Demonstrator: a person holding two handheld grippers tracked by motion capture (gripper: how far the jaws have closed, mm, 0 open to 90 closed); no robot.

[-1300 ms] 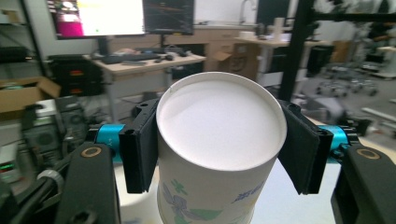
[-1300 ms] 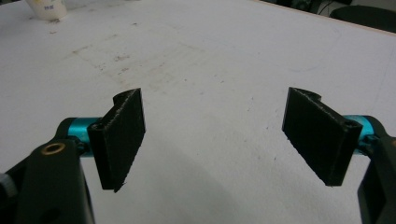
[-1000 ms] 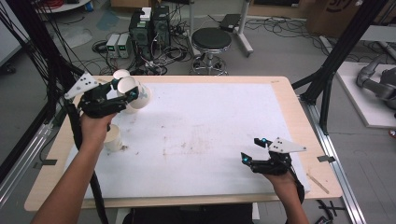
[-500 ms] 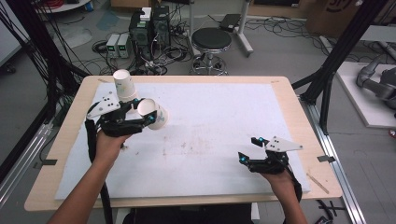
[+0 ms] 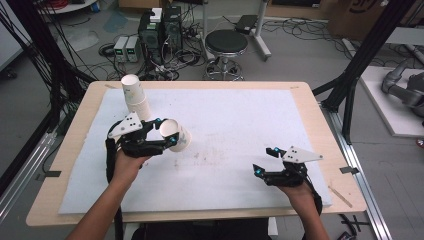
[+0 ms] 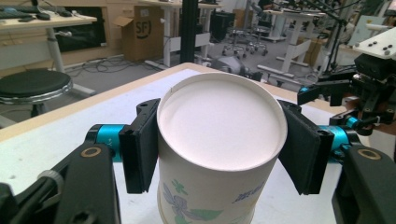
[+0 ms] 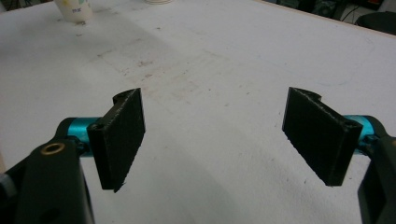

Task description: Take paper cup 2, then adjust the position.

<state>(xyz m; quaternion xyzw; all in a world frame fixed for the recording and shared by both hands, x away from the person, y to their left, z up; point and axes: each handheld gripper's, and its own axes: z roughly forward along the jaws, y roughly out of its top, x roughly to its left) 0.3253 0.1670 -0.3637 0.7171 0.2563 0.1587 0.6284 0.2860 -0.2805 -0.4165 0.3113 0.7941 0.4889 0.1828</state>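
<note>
While the left hand-held gripper (image 5: 167, 137) has its two black pads pressed on the sides of a white paper cup (image 5: 176, 135), the cup lies tipped, its bottom turned toward the middle of the tabletop (image 5: 300, 95) and held just above the white sheet (image 5: 240, 115). In the left gripper view the cup's bottom (image 6: 219, 123) faces the camera, with a pad (image 6: 140, 144) flat against the wall on each side; a faint floral print runs down its side. Behind that hand, near the far left corner, a stack of paper cups (image 5: 135, 96) leans a little.

To do this step well, I would judge that the cup should be turned upright before it comes down, kept well apart from the stack, and squeezed only lightly, since thin paper walls buckle. Letting go should wait until the base sits flat on the sheet.

Further right, the sheet is scuffed and stained near its middle. The right hand-held gripper (image 5: 265, 161) rests low near the front right edge, its jaws standing wide apart with nothing between them; the right gripper view shows bare sheet between its pads (image 7: 123, 135).

Beyond the tabletop are a round stool (image 5: 226, 42), power boxes, tangled cables and black frame legs on a grey floor
</note>
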